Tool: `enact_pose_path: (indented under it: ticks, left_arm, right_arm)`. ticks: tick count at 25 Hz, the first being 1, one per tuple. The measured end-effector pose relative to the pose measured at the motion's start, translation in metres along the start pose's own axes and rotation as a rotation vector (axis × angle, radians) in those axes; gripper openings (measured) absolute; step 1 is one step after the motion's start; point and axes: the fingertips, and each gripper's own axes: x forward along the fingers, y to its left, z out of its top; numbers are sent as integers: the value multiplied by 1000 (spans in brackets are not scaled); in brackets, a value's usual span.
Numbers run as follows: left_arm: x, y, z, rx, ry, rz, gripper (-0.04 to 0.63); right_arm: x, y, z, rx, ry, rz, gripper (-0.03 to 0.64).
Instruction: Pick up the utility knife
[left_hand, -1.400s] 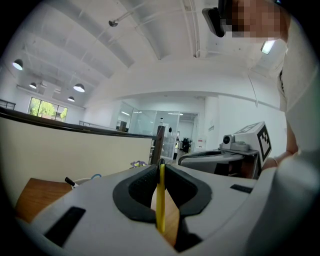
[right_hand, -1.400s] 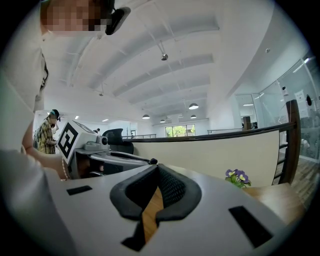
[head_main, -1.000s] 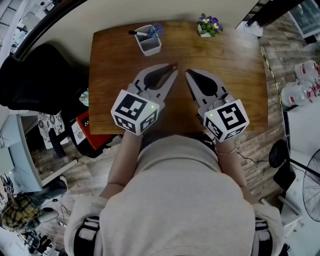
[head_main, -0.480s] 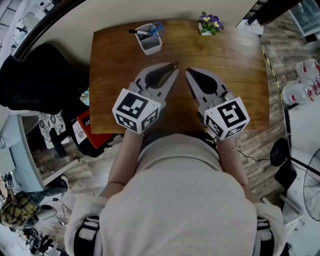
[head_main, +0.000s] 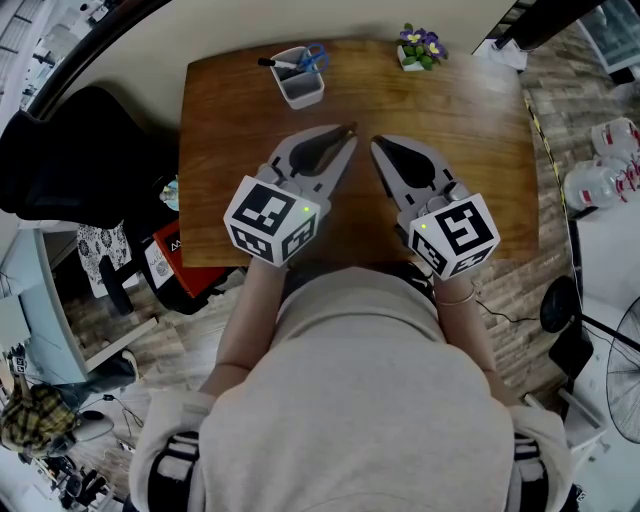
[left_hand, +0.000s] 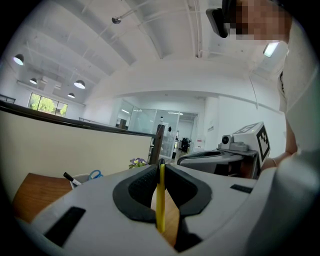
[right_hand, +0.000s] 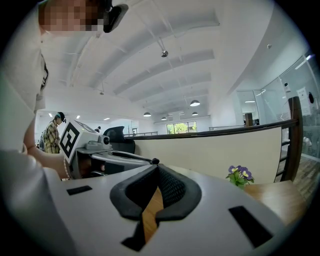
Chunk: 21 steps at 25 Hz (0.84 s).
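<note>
A thin yellow utility knife (left_hand: 160, 200) stands edge-on between the pads of my left gripper (left_hand: 161, 162), which is shut on it. In the head view only a dark tip of the knife (head_main: 350, 129) shows at the end of the left gripper (head_main: 345, 134), held above the middle of the wooden table (head_main: 480, 150). My right gripper (head_main: 377, 146) hovers just to the right, its tips together with nothing between them. In the right gripper view its pads (right_hand: 165, 185) meet at the tip (right_hand: 156, 166) and the left gripper (right_hand: 115, 157) shows beside it.
A grey pen cup (head_main: 300, 86) with a black marker and blue scissors stands at the table's far left. A small pot of purple flowers (head_main: 418, 50) sits at the far edge. A black chair and clutter lie on the floor left of the table.
</note>
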Motion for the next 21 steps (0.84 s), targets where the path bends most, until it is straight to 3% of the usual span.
enact_pose_path:
  ticks: [21]
  left_arm:
    - [-5,0,-3,-6,-2,17,64]
  right_arm:
    - [-2,6,-2,-4,2,11,12]
